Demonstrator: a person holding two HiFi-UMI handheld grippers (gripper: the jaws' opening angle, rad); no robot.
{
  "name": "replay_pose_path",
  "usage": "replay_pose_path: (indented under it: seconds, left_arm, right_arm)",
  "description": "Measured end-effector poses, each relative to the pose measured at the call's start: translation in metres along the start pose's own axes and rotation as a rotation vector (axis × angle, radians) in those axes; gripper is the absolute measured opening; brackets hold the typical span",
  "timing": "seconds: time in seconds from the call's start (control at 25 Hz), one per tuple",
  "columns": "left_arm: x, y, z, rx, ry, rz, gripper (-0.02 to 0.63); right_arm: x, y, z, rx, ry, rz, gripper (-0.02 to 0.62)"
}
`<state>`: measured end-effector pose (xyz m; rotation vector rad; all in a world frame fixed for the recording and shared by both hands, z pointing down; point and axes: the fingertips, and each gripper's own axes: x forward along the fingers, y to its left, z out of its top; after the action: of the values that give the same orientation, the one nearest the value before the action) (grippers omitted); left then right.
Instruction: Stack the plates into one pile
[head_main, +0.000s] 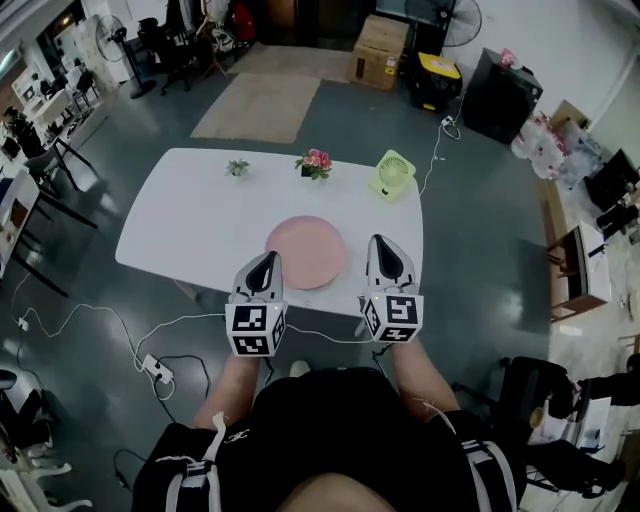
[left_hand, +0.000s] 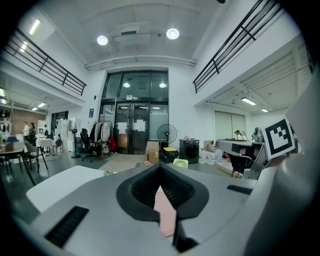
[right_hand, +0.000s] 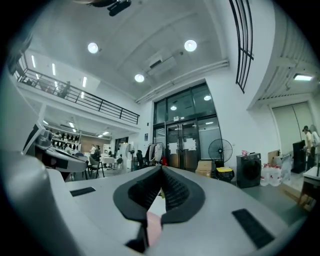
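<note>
Left gripper (head_main: 268, 259): jaws pressed together with nothing between them, held level above the near table edge.
Right gripper (head_main: 384, 244): jaws also pressed together and empty, raised beside the left one, just right of the plate.
Plate (head_main: 306, 250): pink, lying flat on the white table (head_main: 190, 215) near its front edge, between and just beyond the two grippers; neither touches it.
Further out: a flower pot (head_main: 315, 163), a small plant (head_main: 237, 168) and a green fan (head_main: 394, 172) stand along the far edge, well apart from the plate.
Task state: likely finished, as only one pink pile shows.
Risk: lowering a closed gripper onto the rim could tip or slide the pile towards the near edge.
Hard to tell: how many plates the pile holds; from above it reads as one disc. Both gripper views show only a pink sliver under the jaws.
</note>
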<state>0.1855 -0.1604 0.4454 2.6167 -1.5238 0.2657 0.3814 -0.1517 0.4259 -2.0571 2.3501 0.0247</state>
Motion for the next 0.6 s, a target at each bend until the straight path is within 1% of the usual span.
replay_pose_path:
  seconds: [0.24,0.6]
  left_arm:
    - [0.002,-0.007,-0.002,0.002,0.006,0.001,0.014]
    - [-0.002,-0.016,-0.003,0.005,0.005,0.015,0.014]
  right_arm:
    - [-0.003,0.005,-0.003,-0.036,0.003,0.032,0.014]
    - [-0.009,0.005,-0.007,-0.031,0.005,0.066,0.014]
